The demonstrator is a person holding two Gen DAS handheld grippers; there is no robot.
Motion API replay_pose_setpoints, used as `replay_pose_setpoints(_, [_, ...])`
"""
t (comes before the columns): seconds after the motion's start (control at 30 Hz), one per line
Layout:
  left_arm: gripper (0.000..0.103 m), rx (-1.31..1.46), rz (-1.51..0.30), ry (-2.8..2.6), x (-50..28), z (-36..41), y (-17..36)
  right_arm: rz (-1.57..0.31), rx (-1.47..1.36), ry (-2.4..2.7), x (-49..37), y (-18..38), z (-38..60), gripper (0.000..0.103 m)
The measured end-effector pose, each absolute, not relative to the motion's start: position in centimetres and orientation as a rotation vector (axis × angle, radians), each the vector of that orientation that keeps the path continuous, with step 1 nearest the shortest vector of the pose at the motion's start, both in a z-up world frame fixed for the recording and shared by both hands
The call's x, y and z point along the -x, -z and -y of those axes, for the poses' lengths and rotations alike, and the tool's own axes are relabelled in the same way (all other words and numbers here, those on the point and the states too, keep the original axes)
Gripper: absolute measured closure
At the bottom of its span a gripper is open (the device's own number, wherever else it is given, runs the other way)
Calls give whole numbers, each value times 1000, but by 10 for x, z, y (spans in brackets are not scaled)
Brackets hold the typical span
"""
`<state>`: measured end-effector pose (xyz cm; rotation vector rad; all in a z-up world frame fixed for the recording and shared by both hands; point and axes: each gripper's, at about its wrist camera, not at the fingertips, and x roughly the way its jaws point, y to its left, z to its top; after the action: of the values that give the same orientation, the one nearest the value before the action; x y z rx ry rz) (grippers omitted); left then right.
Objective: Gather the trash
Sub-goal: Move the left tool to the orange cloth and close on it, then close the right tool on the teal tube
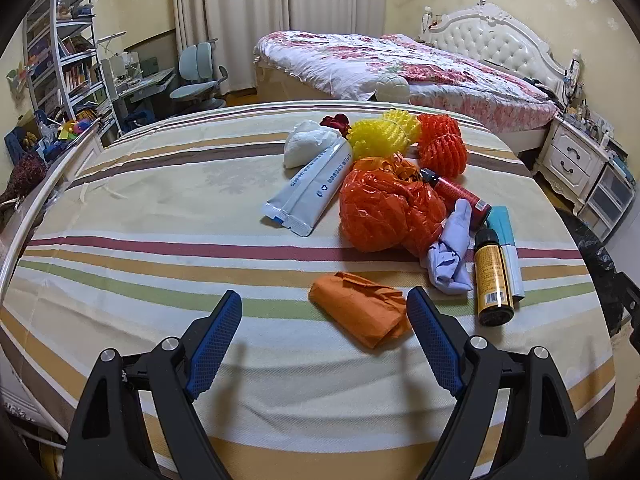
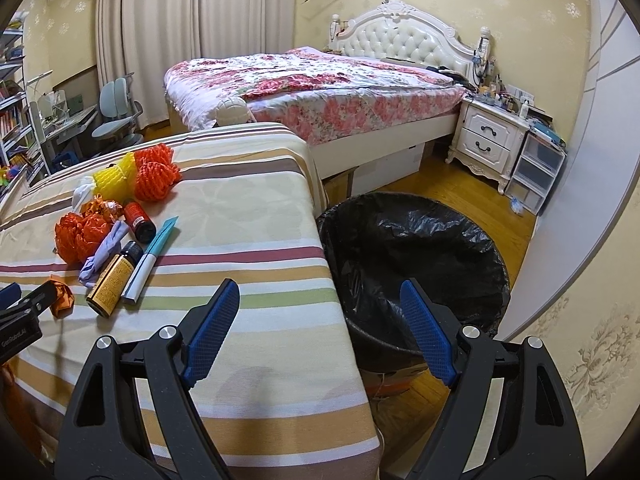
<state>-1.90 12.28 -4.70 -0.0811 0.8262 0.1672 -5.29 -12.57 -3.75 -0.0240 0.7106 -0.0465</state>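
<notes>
The crumpled orange paper wrapper (image 1: pixel 360 312) lay on the striped tablecloth (image 1: pixel 160 208), at the near edge of the trash pile. It sat just ahead of the left tongs (image 1: pixel 324 308), nearer their right blue pad (image 1: pixel 434 344) and partly behind its tip; those tongs stood spread, pinching nothing. Beyond the wrapper lay an orange plastic bag (image 1: pixel 384 212), a pale lilac wad (image 1: pixel 452 256), a brown bottle with a yellow label (image 1: pixel 492 280), a red bottle (image 1: pixel 460 196), a white foil pouch (image 1: pixel 312 188) and yellow and orange foam nets (image 1: pixel 408 136). The round bin lined with a black plastic bag (image 2: pixel 412 252) stood on the floor beside the table; nothing could be made out inside it. The right tongs (image 2: pixel 320 304) hung spread and empty above the table edge and the bin.
</notes>
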Motion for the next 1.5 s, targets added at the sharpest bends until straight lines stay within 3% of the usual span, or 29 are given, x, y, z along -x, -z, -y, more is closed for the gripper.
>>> replay_pose_setpoints(0.2, [21,122,-909,-136,7,-126,58,-712,42,34,52,36,117,22])
replay_pose_setpoints(0.6, [32,109,-900,-135,15,-145,57,-721,62,-1,51,40,101,22])
replay_pose_setpoints(0.73, [46,87,-898,-107,9,-142,57,-717,71,-23,52,37,92,22])
replay_pose_setpoints(0.83, [67,57,-886,-92,10,-140,56,-715,77,-48,50,35,83,22])
replay_pose_setpoints(1.13, [68,50,-851,-98,18,-156,53,-747,99,-127,27,38,48,23])
replay_pose_setpoints(1.3, [68,24,-825,-139,20,-169,50,-795,126,-167,13,47,29,42])
replay_pose_setpoints(1.5, [68,54,-826,-152,18,-188,51,-844,143,-185,-1,59,12,52])
